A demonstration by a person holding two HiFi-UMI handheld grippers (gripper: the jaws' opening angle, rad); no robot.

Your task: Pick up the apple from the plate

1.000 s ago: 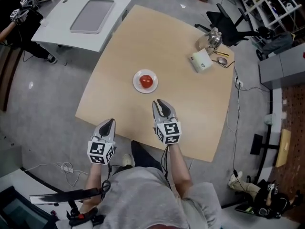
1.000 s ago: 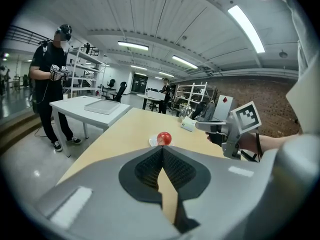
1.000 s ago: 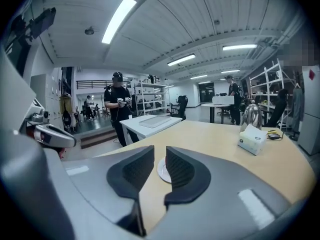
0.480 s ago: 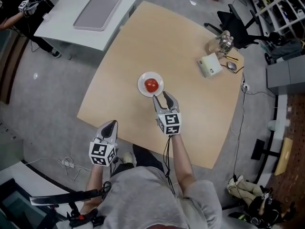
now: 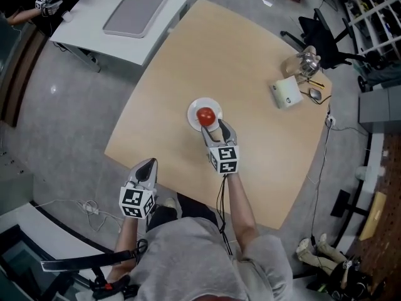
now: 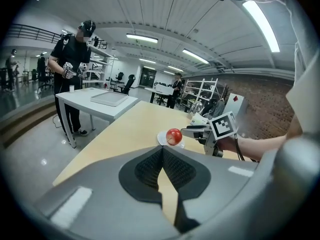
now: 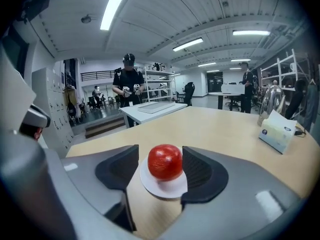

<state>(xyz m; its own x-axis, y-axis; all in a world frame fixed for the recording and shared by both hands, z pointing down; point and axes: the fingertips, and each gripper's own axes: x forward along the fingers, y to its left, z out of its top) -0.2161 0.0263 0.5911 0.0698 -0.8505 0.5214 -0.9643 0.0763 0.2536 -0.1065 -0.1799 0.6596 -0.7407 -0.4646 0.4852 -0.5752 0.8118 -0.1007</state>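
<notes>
A: Right tool [image 5: 218,128] status?
B: Jaws just been opening, now wide, either side of the apple [image 5: 206,115] without gripping it. Apple sits on plate [image 5: 194,108], frame centre. Left tool [image 5: 148,164], lower left: closed, empty.

The right gripper [image 5: 219,128] was stretched out over the tabletop, its jaws just opening, one each side of the apple [image 5: 206,115]. The left gripper [image 5: 148,165] hung by the near edge, jaws together.

Open lab-like hall: ceiling strip lights [image 7: 189,44], metal shelving [image 6: 199,90], swivel chair [image 5: 324,37], brick wall [image 6: 257,91].
</notes>
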